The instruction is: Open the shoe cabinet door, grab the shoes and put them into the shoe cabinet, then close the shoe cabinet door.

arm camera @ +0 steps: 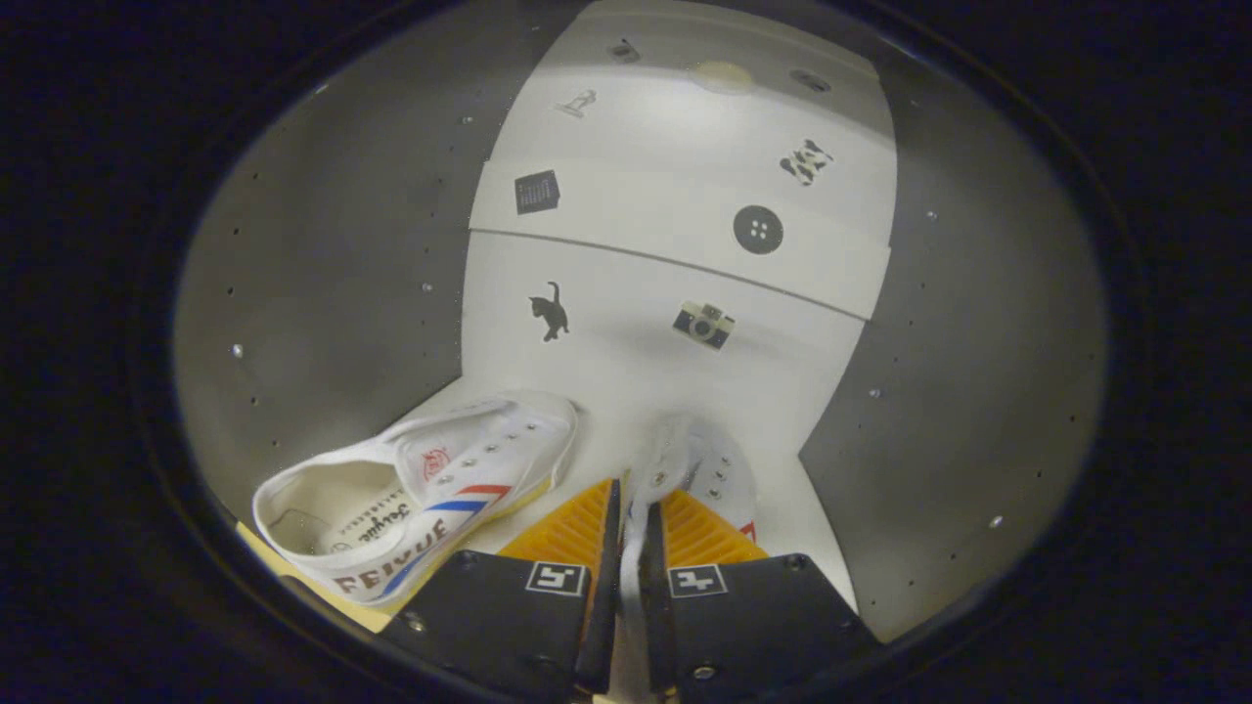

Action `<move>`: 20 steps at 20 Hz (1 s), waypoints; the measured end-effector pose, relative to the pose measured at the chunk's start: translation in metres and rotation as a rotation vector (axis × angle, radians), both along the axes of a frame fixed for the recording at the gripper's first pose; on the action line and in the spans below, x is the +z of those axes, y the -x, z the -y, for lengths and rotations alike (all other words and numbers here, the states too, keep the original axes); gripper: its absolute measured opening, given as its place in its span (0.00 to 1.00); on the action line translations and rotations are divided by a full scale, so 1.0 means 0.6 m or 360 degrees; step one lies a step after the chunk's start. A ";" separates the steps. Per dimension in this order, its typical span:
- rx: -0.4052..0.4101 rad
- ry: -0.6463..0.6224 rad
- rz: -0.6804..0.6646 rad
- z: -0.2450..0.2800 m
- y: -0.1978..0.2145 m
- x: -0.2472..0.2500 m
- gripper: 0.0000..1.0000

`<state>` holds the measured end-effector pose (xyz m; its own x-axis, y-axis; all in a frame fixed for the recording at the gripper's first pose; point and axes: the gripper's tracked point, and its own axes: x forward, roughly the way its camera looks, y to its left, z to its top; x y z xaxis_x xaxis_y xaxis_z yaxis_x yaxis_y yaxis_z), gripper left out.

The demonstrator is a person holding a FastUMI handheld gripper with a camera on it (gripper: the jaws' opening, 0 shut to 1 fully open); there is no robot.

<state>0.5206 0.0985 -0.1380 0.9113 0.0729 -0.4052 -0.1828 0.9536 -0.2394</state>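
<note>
One white canvas sneaker (pixel 416 494) sits inside the grey cabinet (pixel 323 293); I hold the second white sneaker (pixel 685 464) clamped in the gripper (pixel 631 533); release and door-closing remain.

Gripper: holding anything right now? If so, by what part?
Yes. The gripper is shut on the second white shoe, both fingers pinching its upper edge near the eyelets, inside the cabinet. The first shoe lies beside it.
</note>
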 end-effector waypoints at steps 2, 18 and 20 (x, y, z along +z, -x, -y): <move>0.0000 0.0043 0.0021 -0.005 0.002 0.003 0.34; 0.0250 -0.0162 0.0474 -0.103 0.311 0.202 0.97; 0.0251 -0.0199 0.0527 -0.105 0.370 0.248 0.99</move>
